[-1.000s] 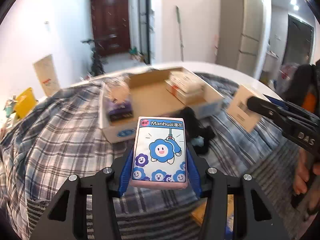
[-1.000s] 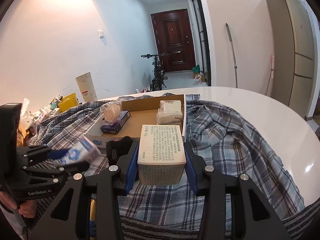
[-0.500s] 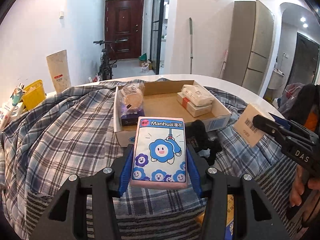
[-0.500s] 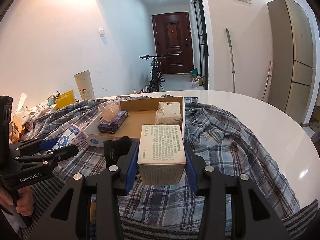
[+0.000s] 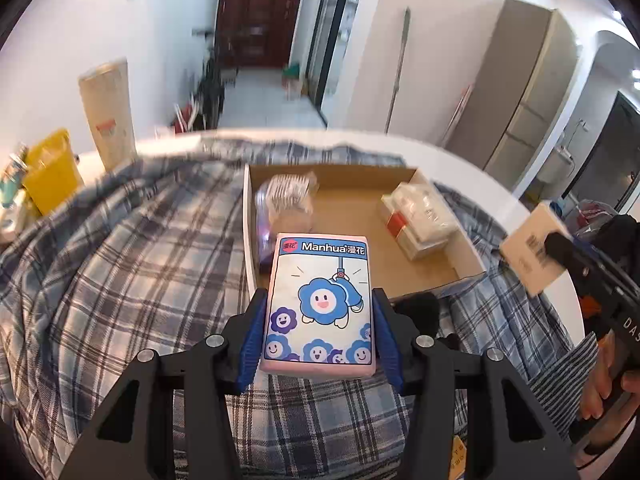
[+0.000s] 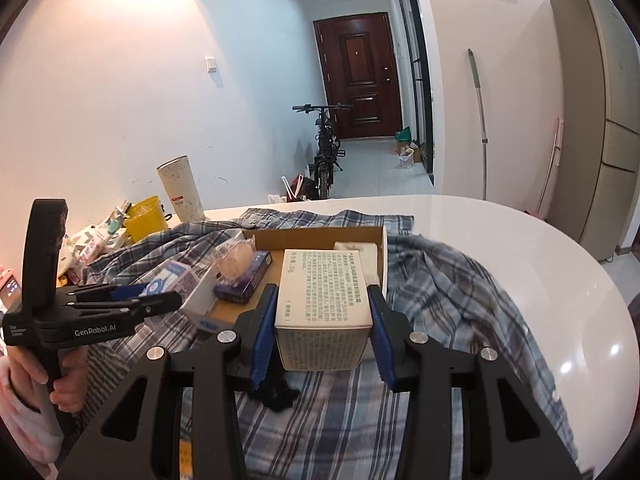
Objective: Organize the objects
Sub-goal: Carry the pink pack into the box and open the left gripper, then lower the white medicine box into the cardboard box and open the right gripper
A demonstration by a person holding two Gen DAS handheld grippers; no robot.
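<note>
My left gripper (image 5: 319,320) is shut on a pink Manhua tissue pack (image 5: 320,300) with blue flower figures, held above the near left edge of an open cardboard box (image 5: 360,172). My right gripper (image 6: 323,328) is shut on a white carton with printed text (image 6: 323,292), held above the box's near edge (image 6: 382,256). The box holds a clear bag over a purple box (image 5: 288,196) on the left and a wrapped white packet (image 5: 420,216) on the right. Each gripper shows in the other's view: the right one (image 5: 560,248), the left one (image 6: 140,300).
The box lies on a plaid shirt (image 5: 120,272) spread over a white round table (image 6: 520,240). A black item (image 6: 276,392) lies on the cloth before the box. A yellow bin (image 5: 52,176) and clutter stand at the table's left. An orange object (image 5: 458,456) lies near the front.
Both grippers have moved forward and up toward the box with their loads. The tissue pack now hangs over the box's near left part, and the carton covers its near edge.
</note>
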